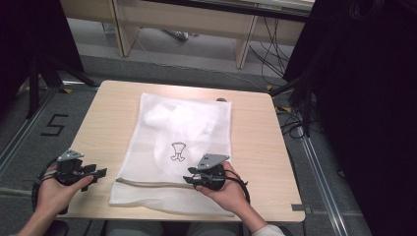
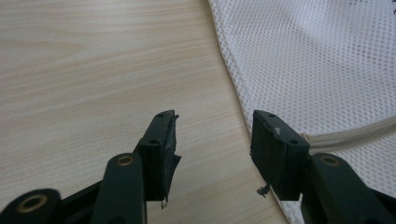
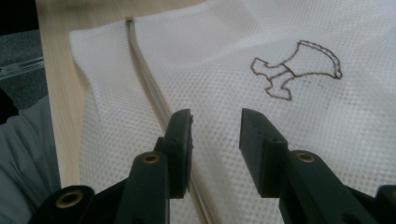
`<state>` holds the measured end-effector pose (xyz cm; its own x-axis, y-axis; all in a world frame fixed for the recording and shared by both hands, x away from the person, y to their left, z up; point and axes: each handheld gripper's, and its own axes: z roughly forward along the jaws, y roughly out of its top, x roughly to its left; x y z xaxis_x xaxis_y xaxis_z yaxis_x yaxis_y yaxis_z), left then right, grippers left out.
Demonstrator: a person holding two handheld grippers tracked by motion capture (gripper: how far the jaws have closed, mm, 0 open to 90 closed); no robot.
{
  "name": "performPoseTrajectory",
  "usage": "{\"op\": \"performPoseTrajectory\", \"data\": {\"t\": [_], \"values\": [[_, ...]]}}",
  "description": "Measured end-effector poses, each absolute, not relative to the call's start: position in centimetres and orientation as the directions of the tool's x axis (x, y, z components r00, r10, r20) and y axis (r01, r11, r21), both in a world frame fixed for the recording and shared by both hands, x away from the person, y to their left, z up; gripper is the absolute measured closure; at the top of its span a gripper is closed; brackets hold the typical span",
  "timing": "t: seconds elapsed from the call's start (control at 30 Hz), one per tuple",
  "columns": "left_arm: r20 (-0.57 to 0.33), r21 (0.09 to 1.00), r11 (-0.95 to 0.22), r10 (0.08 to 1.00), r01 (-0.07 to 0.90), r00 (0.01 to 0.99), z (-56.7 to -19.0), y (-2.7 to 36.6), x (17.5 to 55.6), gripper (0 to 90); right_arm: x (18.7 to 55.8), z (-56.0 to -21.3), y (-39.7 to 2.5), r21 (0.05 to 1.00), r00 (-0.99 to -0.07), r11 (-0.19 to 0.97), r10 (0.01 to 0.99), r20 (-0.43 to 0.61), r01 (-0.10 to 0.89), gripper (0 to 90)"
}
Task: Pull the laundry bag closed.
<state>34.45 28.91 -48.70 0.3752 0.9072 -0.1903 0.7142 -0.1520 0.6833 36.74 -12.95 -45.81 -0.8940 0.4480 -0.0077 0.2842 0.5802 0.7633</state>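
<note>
A white mesh laundry bag (image 1: 182, 147) lies flat on the wooden table (image 1: 255, 137), with white cloth inside and a small dark outline emblem (image 1: 178, 151) on it. A beige zipper strip (image 1: 152, 184) runs along its near end. My left gripper (image 1: 101, 173) is open over bare wood just left of the bag's edge (image 2: 243, 93); its jaws (image 2: 212, 140) hold nothing. My right gripper (image 1: 189, 179) is open low over the mesh beside the zipper (image 3: 149, 88), jaws (image 3: 215, 135) empty, with the emblem (image 3: 294, 70) ahead of it.
The table stands on a grey floor with a taped "5" (image 1: 53, 125) at the left. Black stands and cables (image 1: 295, 98) crowd the right side. Light wooden furniture (image 1: 196, 24) lines the back. Bare tabletop flanks the bag on both sides.
</note>
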Motion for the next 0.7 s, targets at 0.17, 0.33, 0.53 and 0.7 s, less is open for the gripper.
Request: {"op": "performPoseTrajectory", "data": {"t": [0.17,0.33,0.53,0.7], "values": [[-0.191,0.684,-0.150,0.908,0.714,0.373,-48.7,28.9,34.5,50.0,37.0,-45.8,-11.2,0.764,-0.905,0.585,0.425,-0.006,0.270,65.0],[-0.189,0.682,-0.151,0.909,0.715,0.372,-48.7,28.9,34.5,50.4,37.2,-45.7,-9.8,0.767,-0.914,0.589,0.405,-0.005,0.256,65.1],[-0.191,0.683,-0.148,0.909,0.715,0.370,-48.8,28.9,34.5,50.7,37.4,-45.7,-8.1,0.767,-0.923,0.594,0.384,-0.005,0.242,65.3],[-0.194,0.682,-0.146,0.909,0.717,0.369,-48.8,28.9,34.5,50.9,37.6,-45.6,-6.5,0.763,-0.936,0.608,0.352,-0.010,0.220,65.6]]}}
